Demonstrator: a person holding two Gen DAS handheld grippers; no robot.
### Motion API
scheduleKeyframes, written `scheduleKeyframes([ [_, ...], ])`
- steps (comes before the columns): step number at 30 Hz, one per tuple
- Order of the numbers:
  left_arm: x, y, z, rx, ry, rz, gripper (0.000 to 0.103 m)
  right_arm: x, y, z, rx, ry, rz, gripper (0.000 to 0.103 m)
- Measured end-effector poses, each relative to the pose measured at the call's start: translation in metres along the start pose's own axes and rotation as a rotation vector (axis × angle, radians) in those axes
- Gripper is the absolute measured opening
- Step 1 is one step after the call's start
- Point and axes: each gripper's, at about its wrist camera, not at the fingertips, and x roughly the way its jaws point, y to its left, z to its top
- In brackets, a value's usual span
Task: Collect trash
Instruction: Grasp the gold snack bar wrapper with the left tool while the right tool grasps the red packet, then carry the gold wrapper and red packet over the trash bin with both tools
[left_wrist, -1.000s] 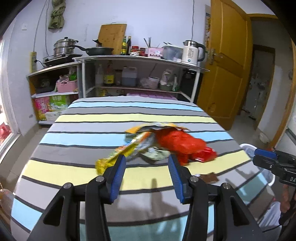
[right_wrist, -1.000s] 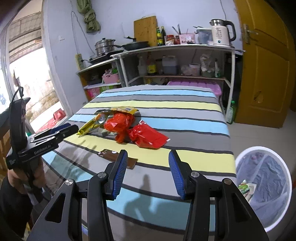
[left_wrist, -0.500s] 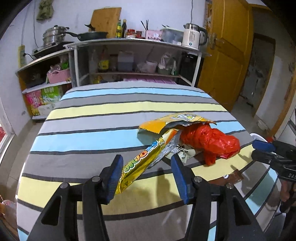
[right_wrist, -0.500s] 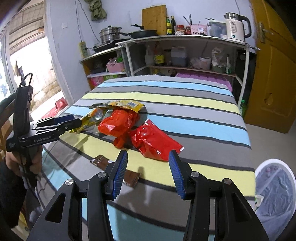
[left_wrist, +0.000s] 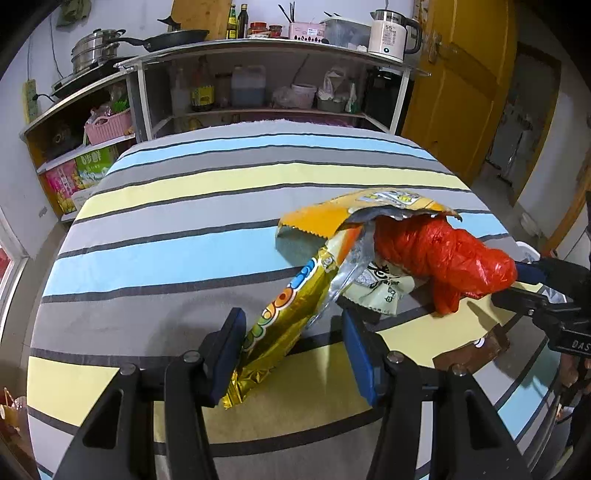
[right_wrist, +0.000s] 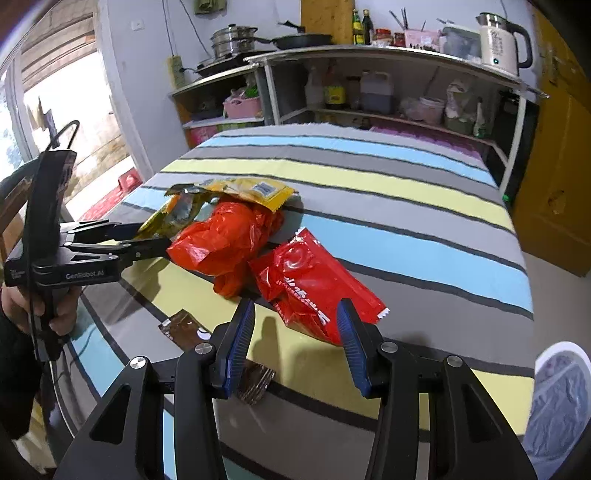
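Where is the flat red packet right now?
In the right wrist view, the red packet lies on the striped table, just right of the crumpled orange bag.

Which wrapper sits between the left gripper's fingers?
The long gold wrapper, lying between the open left gripper. The red packet sits at the right gripper instead; the orange bag lies farther off.

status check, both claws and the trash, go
Left claw open, gold wrapper between its pads. Right claw open over red packet. Nothing lifted. Orange bag sits between them.
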Motion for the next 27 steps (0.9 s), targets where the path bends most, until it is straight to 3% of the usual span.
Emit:
scheduleKeyframes([
  [3,0.001,-0.005,-0.001,0.021,0.012,0.021,0.053,0.008,-0.003,0.001,0.010,0.034,0.016,0.047],
  [5,0.001,-0.006,-0.001,0.035,0.011,0.036,0.044,0.011,-0.003,0.000,0.014,0.053,0.009,0.036],
  [6,0.000,-0.007,-0.001,0.042,0.009,0.042,0.037,0.011,-0.003,0.001,0.016,0.057,0.000,0.025],
  [12,-0.009,-0.010,-0.007,0.025,-0.008,0.044,0.023,0.004,0.001,-0.003,0.003,0.042,-0.015,0.012],
  [27,-0.044,-0.020,-0.034,-0.067,-0.093,-0.012,0.018,-0.041,-0.003,-0.034,0.078,-0.029,-0.050,0.009],
])
